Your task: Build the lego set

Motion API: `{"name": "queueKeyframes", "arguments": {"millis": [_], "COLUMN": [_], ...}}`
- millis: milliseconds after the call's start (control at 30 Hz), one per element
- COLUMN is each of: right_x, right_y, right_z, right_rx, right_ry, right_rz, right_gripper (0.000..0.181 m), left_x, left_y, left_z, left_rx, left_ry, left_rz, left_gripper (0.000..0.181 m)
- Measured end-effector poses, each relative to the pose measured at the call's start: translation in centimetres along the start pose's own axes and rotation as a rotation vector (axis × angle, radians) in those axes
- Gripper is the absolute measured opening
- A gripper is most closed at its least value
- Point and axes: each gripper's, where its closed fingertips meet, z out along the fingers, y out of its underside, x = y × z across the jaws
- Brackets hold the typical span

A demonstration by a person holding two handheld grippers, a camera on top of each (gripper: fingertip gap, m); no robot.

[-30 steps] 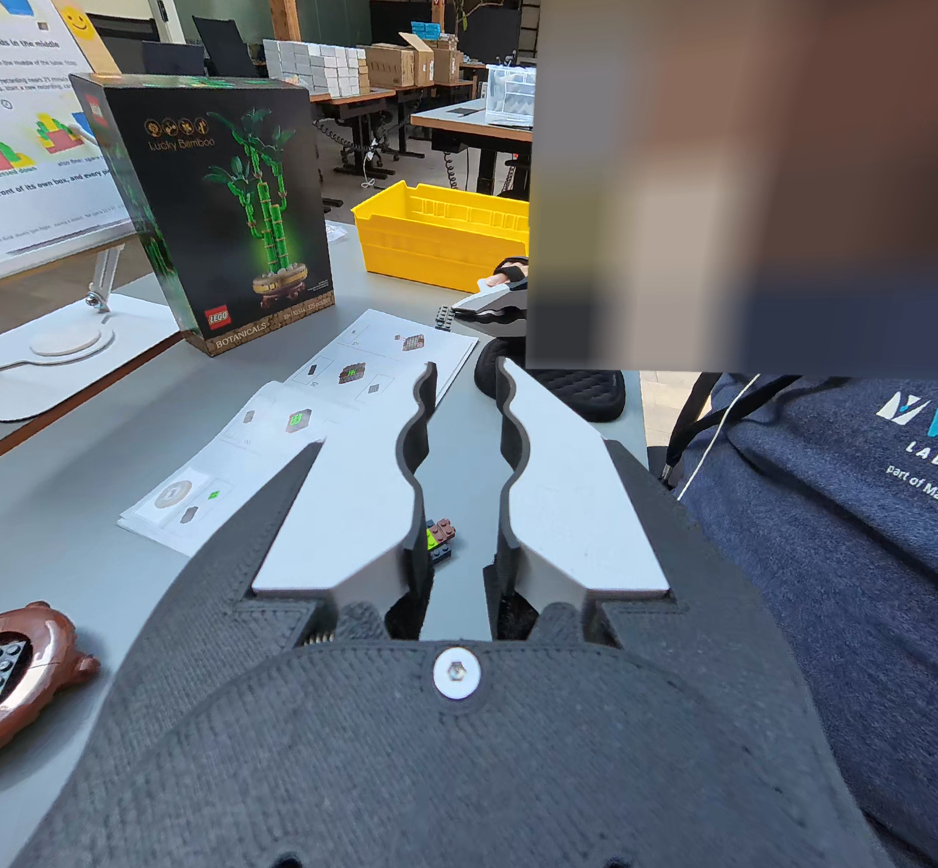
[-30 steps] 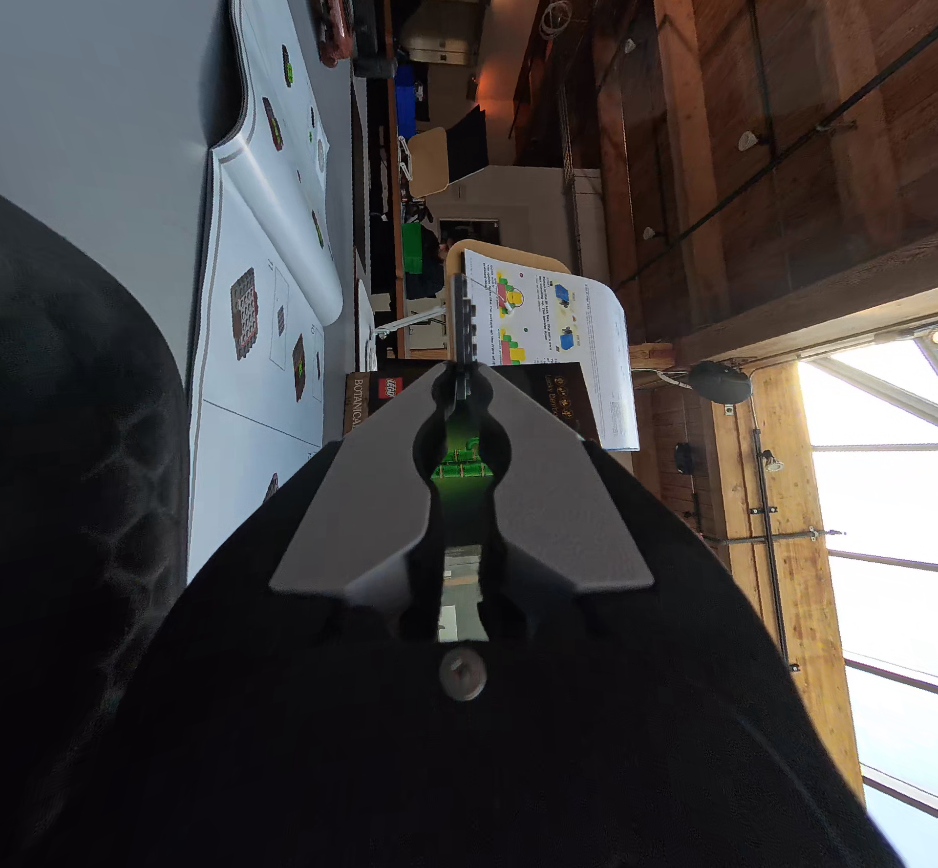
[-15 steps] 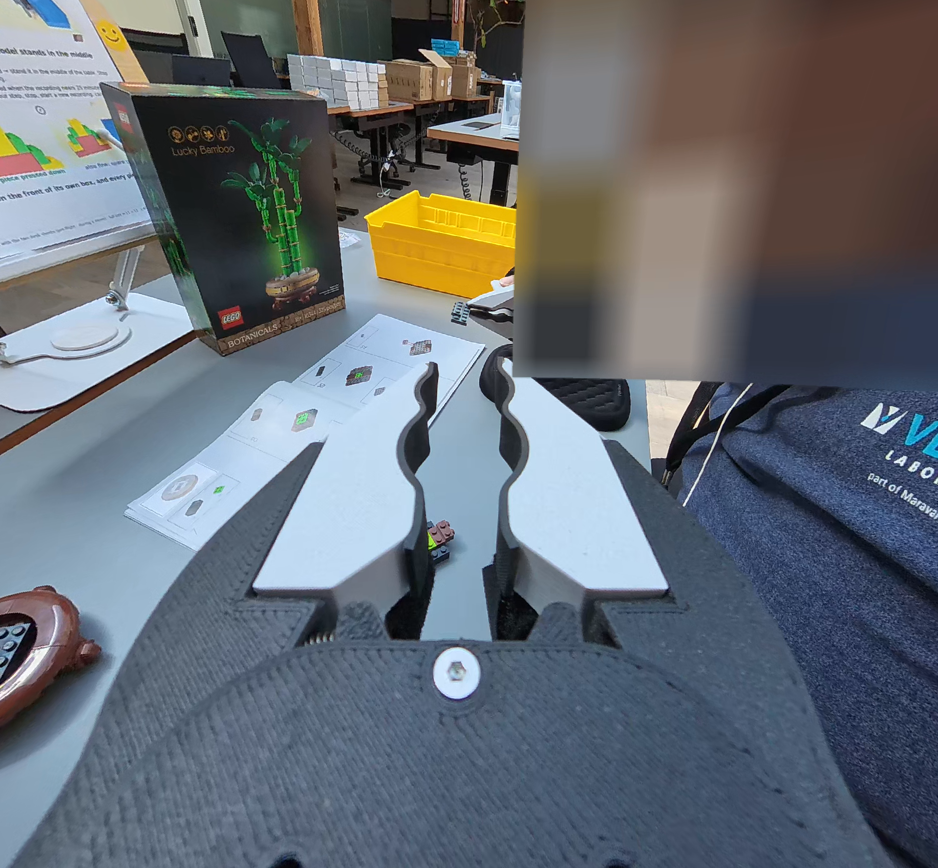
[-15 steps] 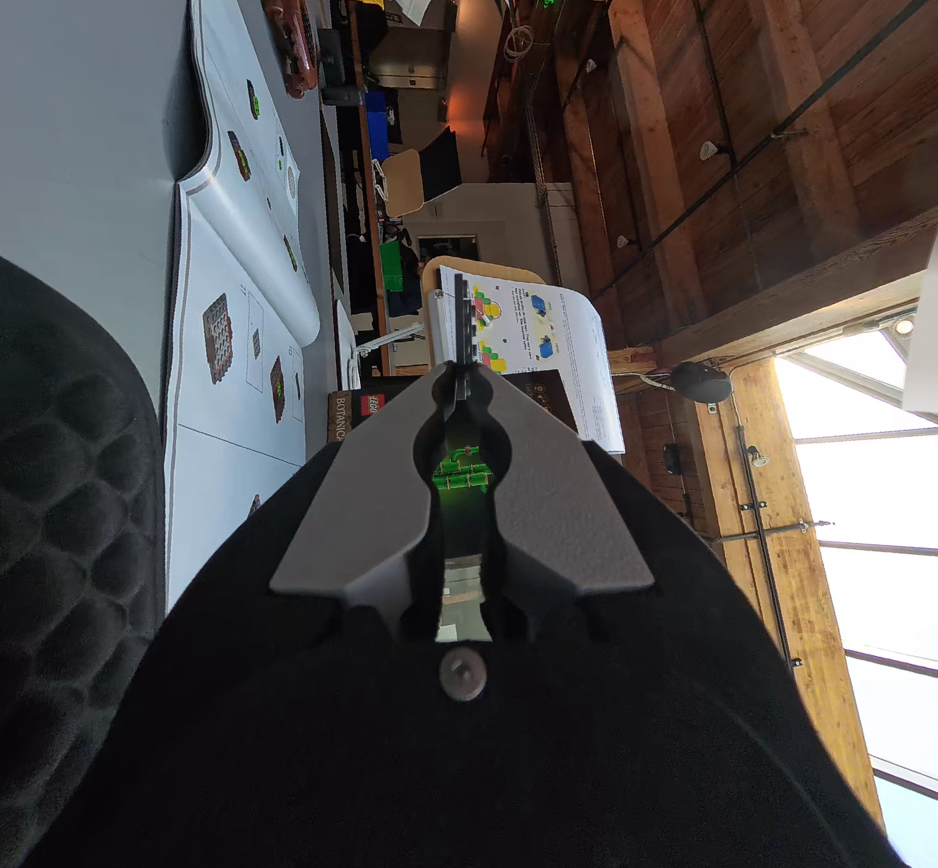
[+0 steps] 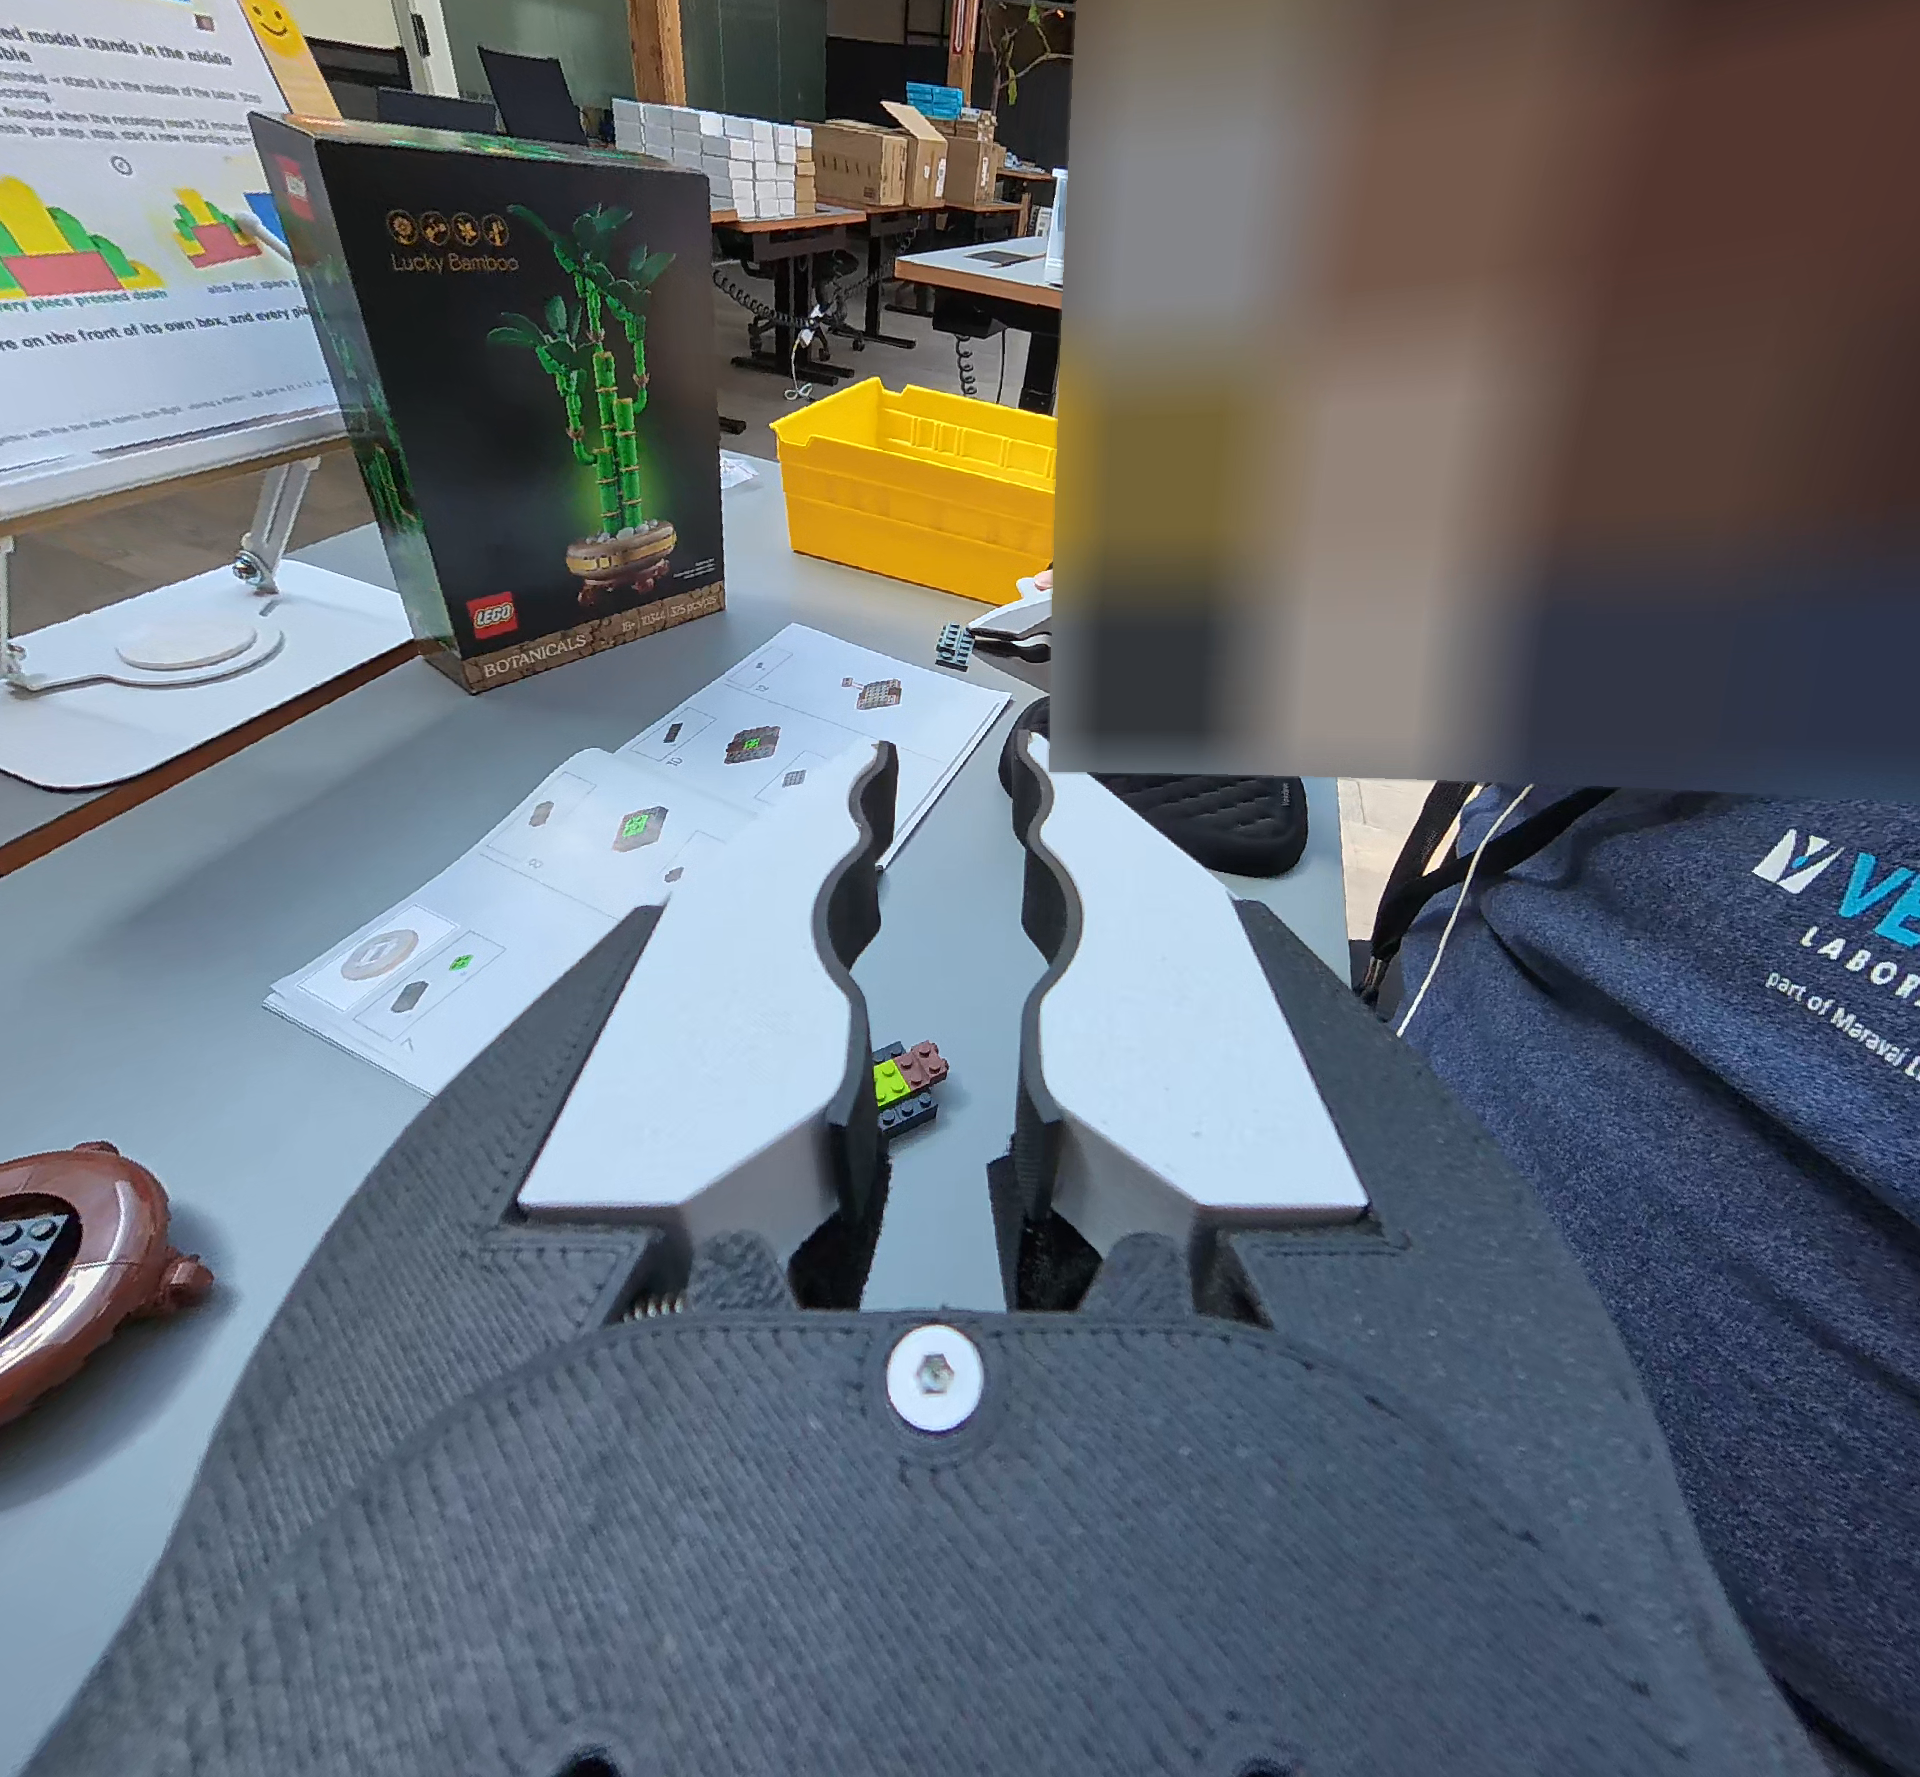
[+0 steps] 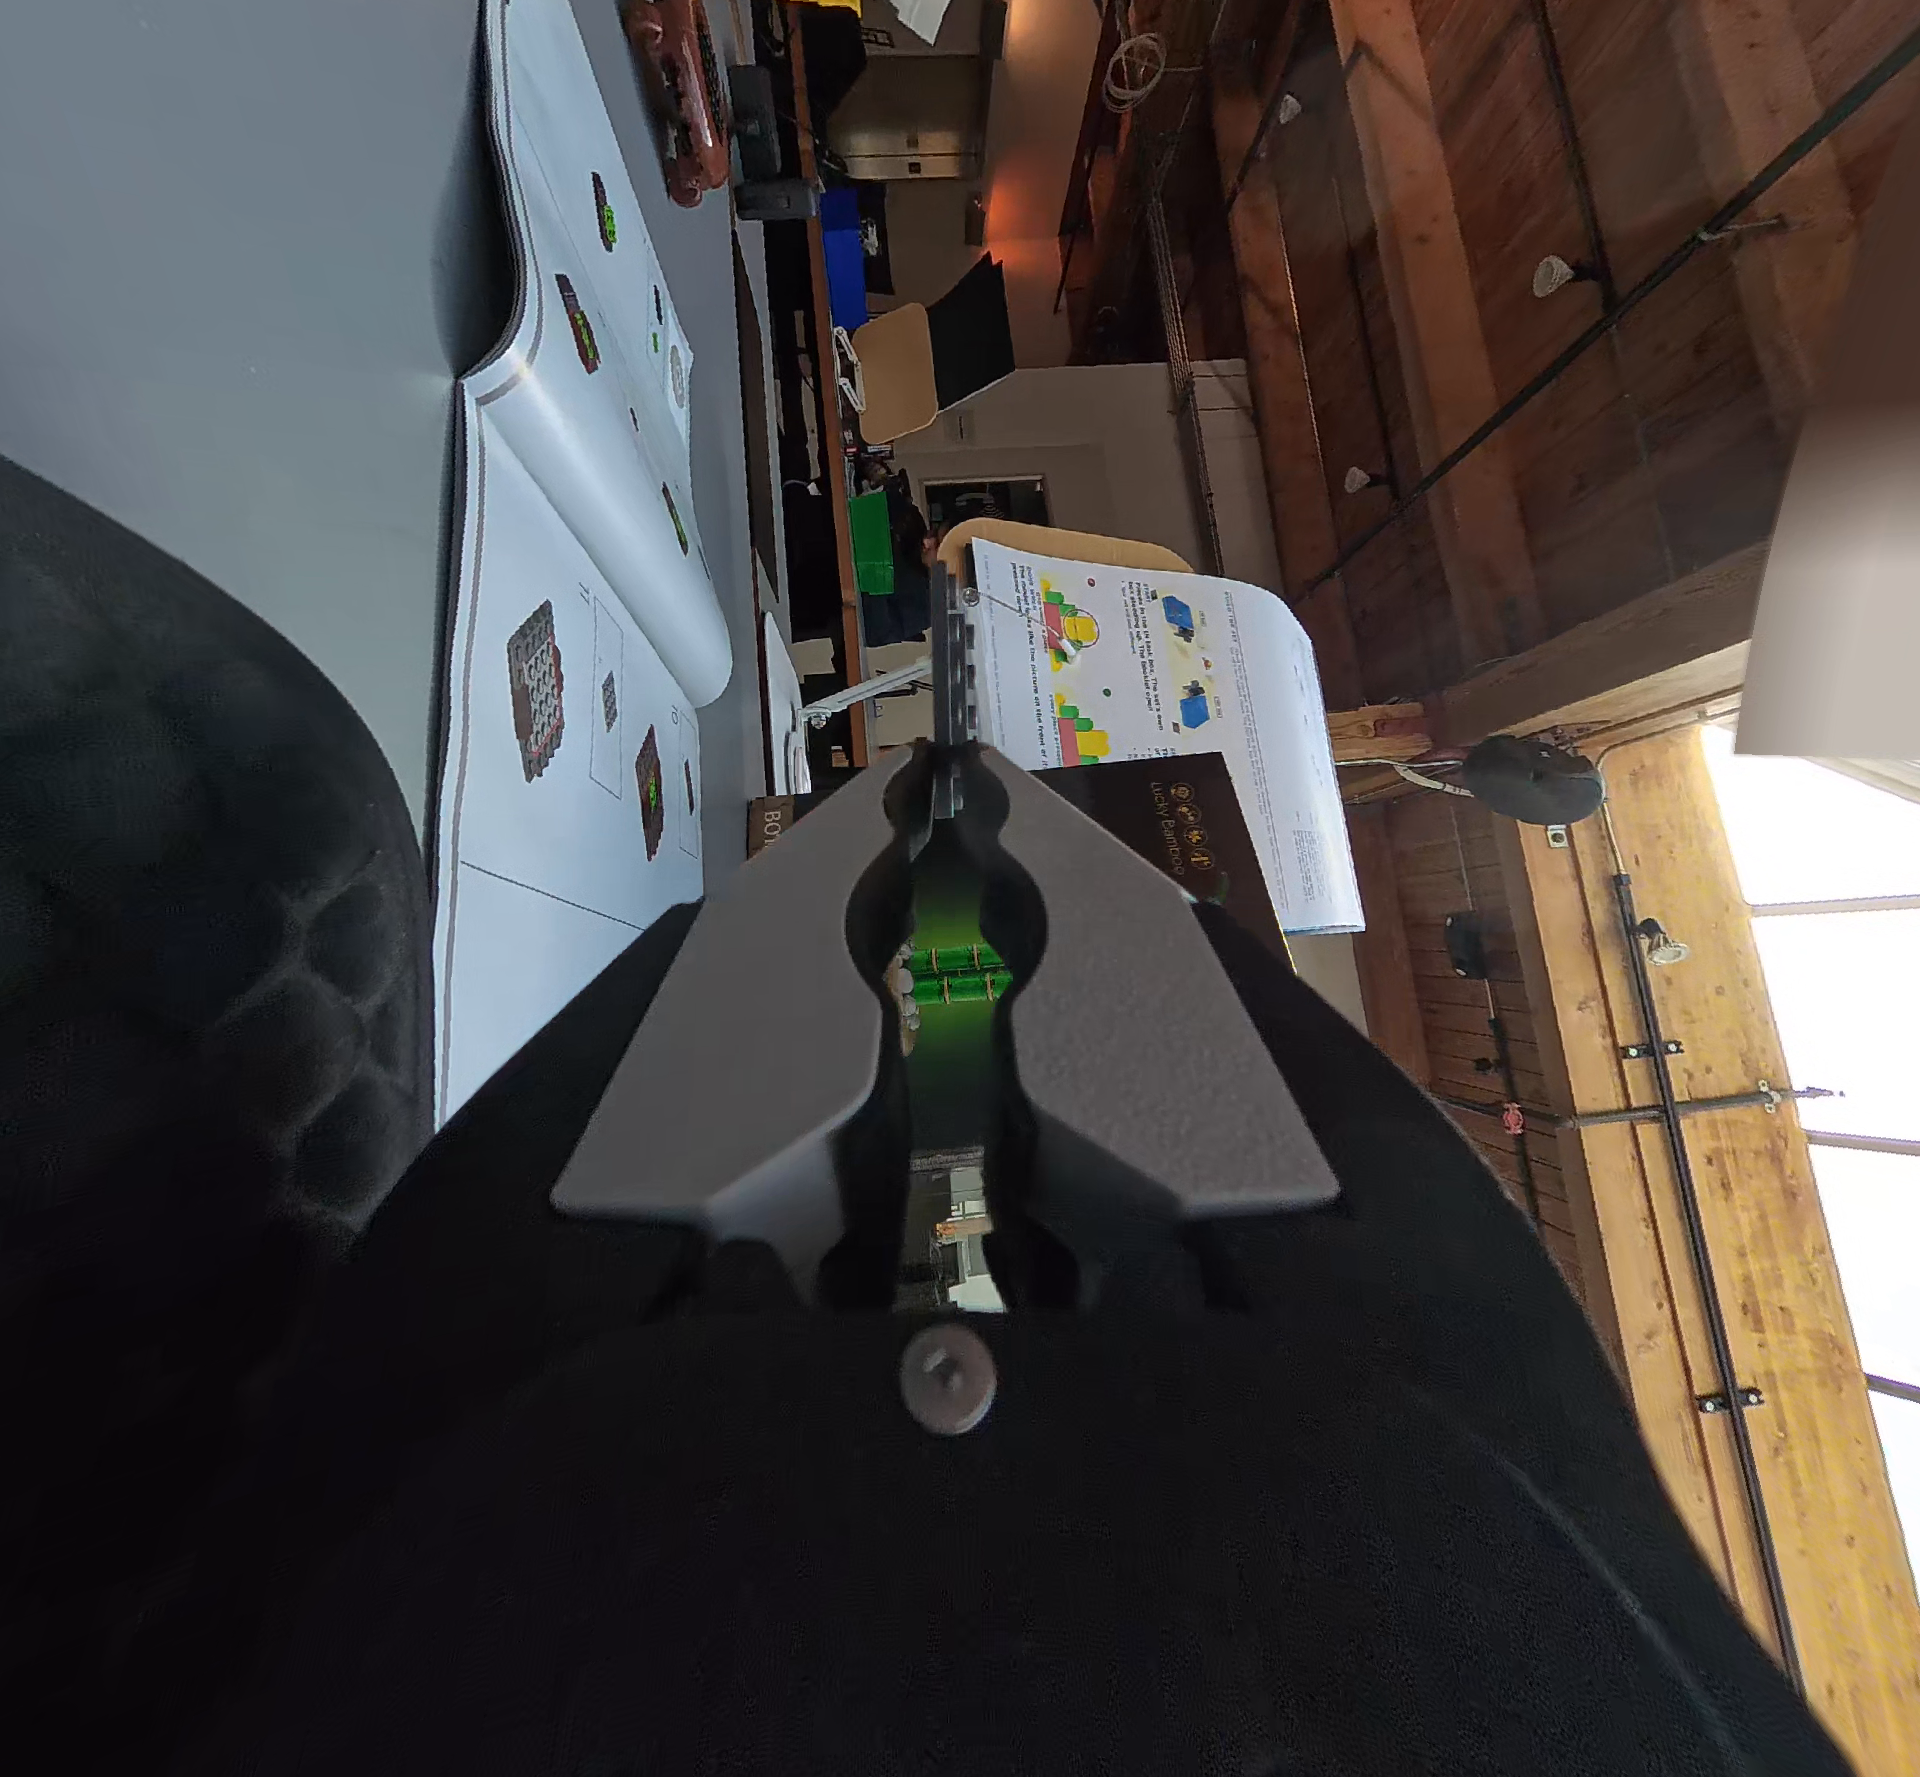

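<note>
Left gripper [image 5: 951,792]: its grey fingers [image 5: 727,1021] stand parted with nothing between them, poised above the grey table [image 5: 187,948]. Seen through the gap, a small stack of plastic bricks in reddish-brown, lime green and dark blue-grey [image 5: 910,1083] lies on the table directly below, untouched.

Right gripper [image 6: 945,771]: rolled onto its side, fingers closed at the tips on a thin dark grey studded plate [image 6: 951,667]. The plate is pinched by its flat faces and stands out edge-on beyond the tips, its studs showing along one edge. In the left wrist view the same plate [image 5: 954,644] shows at the far gripper, above the table and beyond the open white instruction booklet [image 5: 665,834].

Other set items: a round reddish-brown base piece with black studded plates inside [image 5: 73,1260] at the near left table edge; the dark printed set box [image 5: 520,418] standing behind the booklet; a yellow plastic bin [image 5: 914,480] farther back.

Handling assessment:
- The plate is judged very light, rigid and smooth-faced. Held only at one end, it could pivot or slip when pressed down. A hold nearer its middle, across the faces, would give firmer control.
- The small stack is likewise light and stiff, and would slide on the smooth table under a sideways push. It is best taken across its two opposing side walls, low down, so that the top bricks are not pried off.
- Joints are press-fit: pressure should go straight down onto the studs while the other gripper braces the stack.
</note>
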Motion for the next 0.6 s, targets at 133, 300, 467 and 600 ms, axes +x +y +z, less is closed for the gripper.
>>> {"name": "queueKeyframes", "arguments": {"millis": [133,300,467,600], "right_x": [-0.4,-0.5,-0.9,-1.2], "right_y": [0.3,0.9,1.0,1.0], "right_z": [0.1,0.2,0.3,0.4], "right_rx": [-0.007,-0.022,-0.029,-0.028], "right_ry": [-0.021,-0.033,-0.047,-0.062], "right_rz": [0.025,0.051,0.063,0.086], "right_gripper": [0.004,0.004,0.004,0.004], "left_x": [-0.4,-0.9,-1.4,-1.7], "left_y": [0.5,0.9,1.3,1.6], "left_z": [0.1,0.0,0.1,0.2], "left_rx": [-0.001,-0.001,-0.002,-0.002], "left_ry": [0.001,0.001,0.011,0.022], "left_rz": [-0.017,-0.031,-0.050,-0.059], "left_gripper": [0.020,0.020,0.020,0.020]}}
